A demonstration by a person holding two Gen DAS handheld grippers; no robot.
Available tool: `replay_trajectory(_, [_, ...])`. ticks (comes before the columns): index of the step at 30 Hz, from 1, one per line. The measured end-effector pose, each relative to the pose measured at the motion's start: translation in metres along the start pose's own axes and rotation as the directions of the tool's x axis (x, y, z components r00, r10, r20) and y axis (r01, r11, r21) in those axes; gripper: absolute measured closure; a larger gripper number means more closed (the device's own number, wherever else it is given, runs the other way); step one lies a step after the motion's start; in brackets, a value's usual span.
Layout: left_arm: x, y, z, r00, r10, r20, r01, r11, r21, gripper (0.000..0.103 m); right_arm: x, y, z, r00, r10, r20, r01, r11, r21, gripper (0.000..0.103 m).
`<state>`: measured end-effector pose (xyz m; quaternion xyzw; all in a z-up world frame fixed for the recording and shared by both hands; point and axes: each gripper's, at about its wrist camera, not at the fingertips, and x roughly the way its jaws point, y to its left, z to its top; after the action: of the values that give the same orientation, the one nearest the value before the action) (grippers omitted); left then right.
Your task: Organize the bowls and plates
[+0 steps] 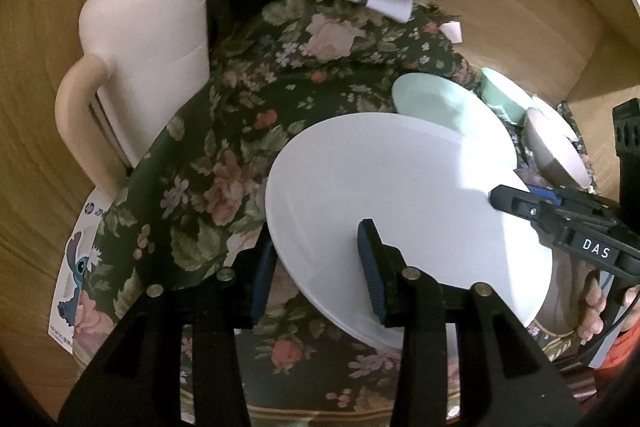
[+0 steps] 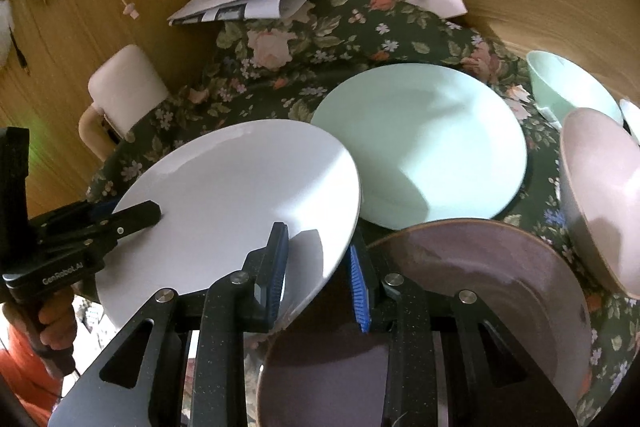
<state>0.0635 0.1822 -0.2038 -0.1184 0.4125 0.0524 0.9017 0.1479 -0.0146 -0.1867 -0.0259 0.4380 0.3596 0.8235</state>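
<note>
Floral tablecloth point(image 1: 208, 163); 2 grippers point(image 1: 316, 267) point(image 2: 320, 267) straddle tilted white plate point(image 1: 400, 195).

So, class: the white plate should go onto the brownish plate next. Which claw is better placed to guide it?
Probably the right claw: it grips the white plate at the edge directly above the brownish plate; the left claw holds the far side.

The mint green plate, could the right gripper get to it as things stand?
Probably not yet. The right gripper is shut on the white plate, whose rim overlaps the mint green plate, so it would need to release first.

Tilted white plate point(image 2: 240, 195) above brown plate point(image 2: 500, 267)
</note>
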Motion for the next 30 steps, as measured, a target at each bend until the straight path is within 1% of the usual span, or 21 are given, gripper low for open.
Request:
replay_trajectory(9, [-0.014, -0.024, 0.007, 0.999, -0.014, 0.04, 0.013, 0.999, 0.034, 0.063, -0.031, -0.013, -0.007, 0.998, -0.012, 0.068, 0.01, 1.0, 0.022, 0.077])
replay_trajectory(19, [-0.026, -0.055, 0.009, 0.997, -0.03, 0.07, 0.025, 0.997, 0.075, 0.063, -0.063, -0.027, -0.02, 0.992, -0.031, 0.121, 0.025, 0.999, 0.046, 0.077])
replay_trajectory(30, [-0.037, -0.094, 0.001, 0.995, -0.059, 0.085, 0.047, 0.991, 0.128, 0.063, -0.094, -0.047, -0.041, 0.985, -0.059, 0.162, 0.045, 0.995, 0.085, 0.077])
